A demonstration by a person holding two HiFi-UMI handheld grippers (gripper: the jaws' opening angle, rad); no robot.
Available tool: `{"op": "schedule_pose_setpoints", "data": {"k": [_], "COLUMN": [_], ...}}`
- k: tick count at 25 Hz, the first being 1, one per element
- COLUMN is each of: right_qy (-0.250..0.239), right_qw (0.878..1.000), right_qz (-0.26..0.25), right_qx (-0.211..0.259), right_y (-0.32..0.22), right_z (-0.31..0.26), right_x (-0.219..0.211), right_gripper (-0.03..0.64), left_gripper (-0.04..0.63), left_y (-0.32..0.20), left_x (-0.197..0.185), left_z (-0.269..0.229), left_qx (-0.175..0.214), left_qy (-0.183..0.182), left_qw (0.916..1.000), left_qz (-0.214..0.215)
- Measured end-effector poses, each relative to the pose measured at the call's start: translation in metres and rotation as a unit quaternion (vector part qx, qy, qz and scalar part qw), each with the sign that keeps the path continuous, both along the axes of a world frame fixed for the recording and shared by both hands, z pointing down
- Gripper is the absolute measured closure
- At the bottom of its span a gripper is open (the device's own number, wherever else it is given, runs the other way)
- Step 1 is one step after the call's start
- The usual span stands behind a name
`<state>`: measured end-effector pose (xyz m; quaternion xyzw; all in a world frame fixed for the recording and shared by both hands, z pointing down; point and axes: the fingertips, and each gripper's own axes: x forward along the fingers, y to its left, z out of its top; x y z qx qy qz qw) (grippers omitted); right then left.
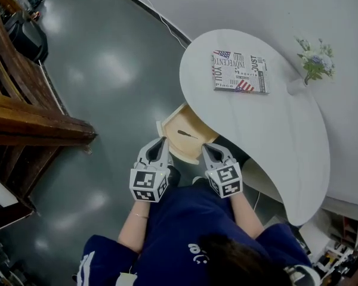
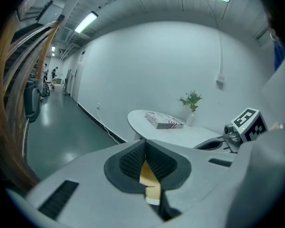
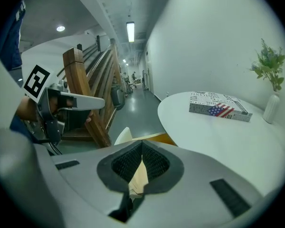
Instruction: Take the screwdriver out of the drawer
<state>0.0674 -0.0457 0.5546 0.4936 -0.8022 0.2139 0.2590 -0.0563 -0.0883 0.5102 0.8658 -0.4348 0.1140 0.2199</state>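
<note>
The grey floor (image 1: 107, 70) stretches out to the left of your fingers, with a wooden stair rail (image 1: 30, 124) at its far left edge. The white round table (image 1: 274, 136) lies ahead of your fingertips and to their right. Its drawer (image 1: 167, 124) stands pulled out from under the near edge, directly in front of both sets of fingers. Your left gripper (image 1: 161, 143) and right gripper (image 1: 209, 151) sit side by side just short of it, both pointing forward and down.

Further ahead on the tabletop, beyond your right fingers, a book (image 1: 240, 71) with a flag-print cover lies flat. A small potted plant (image 1: 315, 58) stands past it near the wall.

The screwdriver (image 1: 188, 134) lies on the drawer floor, a thin dark shape just beyond your fingertips. It sits between the two grippers and neither touches it.

Your left fingers (image 2: 130, 160) are pressed together at the tips with nothing in them. Only the drawer's pale wood shows through the slit beneath. Your right fingers (image 3: 128, 160) are likewise pressed together and empty.
</note>
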Motion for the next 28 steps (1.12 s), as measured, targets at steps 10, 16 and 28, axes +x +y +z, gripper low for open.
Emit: {"op": "schedule_pose_setpoints", "data": {"k": [10,16,28], "right_qy": [0.014,0.025,0.086], "right_qw": [0.996,0.990,0.970], "right_qz": [-0.052,-0.091,-0.163], "right_qx": [-0.075,-0.104,-0.161], "right_y": [-0.021,-0.035,-0.059], "right_z": [0.041,0.060,0.131], "right_x": [-0.022,-0.029,-0.045], "right_gripper": [0.525,0.512,0.491], "left_gripper": [0.591,0.591,0.591], "left_y": [-0.022,-0.019,-0.008], "left_x": [-0.015,-0.022,-0.042], "left_z": [0.016,0.021,0.032], "left_qx": [-0.037,-0.053,-0.072], "left_qy": [0.023,0.010,-0.020], "left_qw": [0.9990,0.9978,0.9910], "left_qz": [-0.007,-0.038,-0.111]}}
